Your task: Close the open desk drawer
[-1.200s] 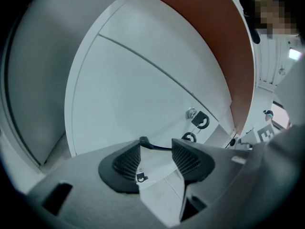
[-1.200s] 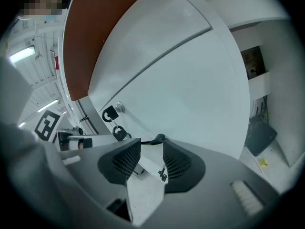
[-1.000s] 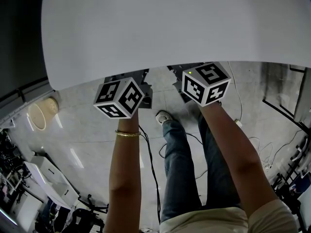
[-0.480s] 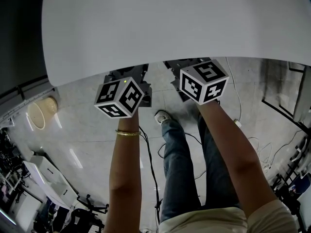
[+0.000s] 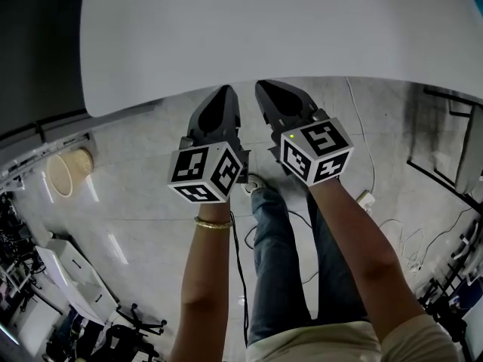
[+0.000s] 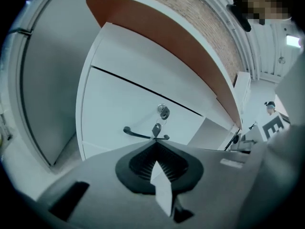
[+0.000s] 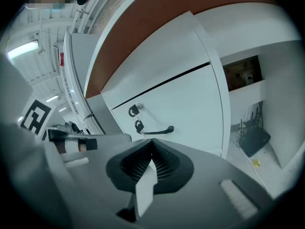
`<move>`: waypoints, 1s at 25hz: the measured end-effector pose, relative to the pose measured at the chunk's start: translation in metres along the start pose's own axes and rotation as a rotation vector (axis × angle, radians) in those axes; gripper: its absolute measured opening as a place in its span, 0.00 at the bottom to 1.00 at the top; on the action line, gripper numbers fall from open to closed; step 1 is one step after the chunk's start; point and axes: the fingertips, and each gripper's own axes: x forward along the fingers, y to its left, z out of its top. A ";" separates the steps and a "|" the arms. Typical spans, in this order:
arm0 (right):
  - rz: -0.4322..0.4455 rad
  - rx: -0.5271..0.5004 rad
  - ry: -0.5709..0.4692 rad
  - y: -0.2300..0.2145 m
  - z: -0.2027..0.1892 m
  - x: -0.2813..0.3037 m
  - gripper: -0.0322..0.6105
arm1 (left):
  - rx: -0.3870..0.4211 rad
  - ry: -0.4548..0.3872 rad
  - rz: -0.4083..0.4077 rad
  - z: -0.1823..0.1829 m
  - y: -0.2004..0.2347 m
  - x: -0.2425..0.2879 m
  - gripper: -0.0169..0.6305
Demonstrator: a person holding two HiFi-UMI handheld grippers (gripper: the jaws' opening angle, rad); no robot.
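Left gripper view was filled by the white drawer front [image 6: 138, 109], set below the worktop [image 5: 264, 29], with its curved handle [image 6: 143, 135] and keyed lock [image 6: 163, 111] just ahead of the jaws. The front was seen flush with the panel above it, so the closing was judged done and only withdrawal was thought to be left. The left hand-held gripper [image 5: 224, 90] and right hand-held gripper [image 5: 264, 87] were pressed together on nothing, clear of the handle. In the earlier frame both were tucked beneath the worktop edge. They had since been drawn back into plain sight.
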 end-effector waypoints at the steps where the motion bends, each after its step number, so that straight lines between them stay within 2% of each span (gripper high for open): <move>1: -0.001 0.006 -0.002 0.002 -0.001 -0.004 0.05 | 0.009 0.003 0.005 -0.001 -0.004 -0.003 0.02; 8: -0.008 0.019 -0.027 0.014 0.006 -0.040 0.05 | 0.034 0.003 0.026 0.001 -0.036 -0.032 0.02; 16: -0.009 -0.052 -0.031 0.025 0.029 -0.081 0.05 | 0.001 0.001 0.040 0.002 -0.069 -0.056 0.02; 25: 0.020 -0.074 -0.020 0.036 0.051 -0.133 0.05 | -0.034 0.001 0.058 0.005 -0.119 -0.088 0.02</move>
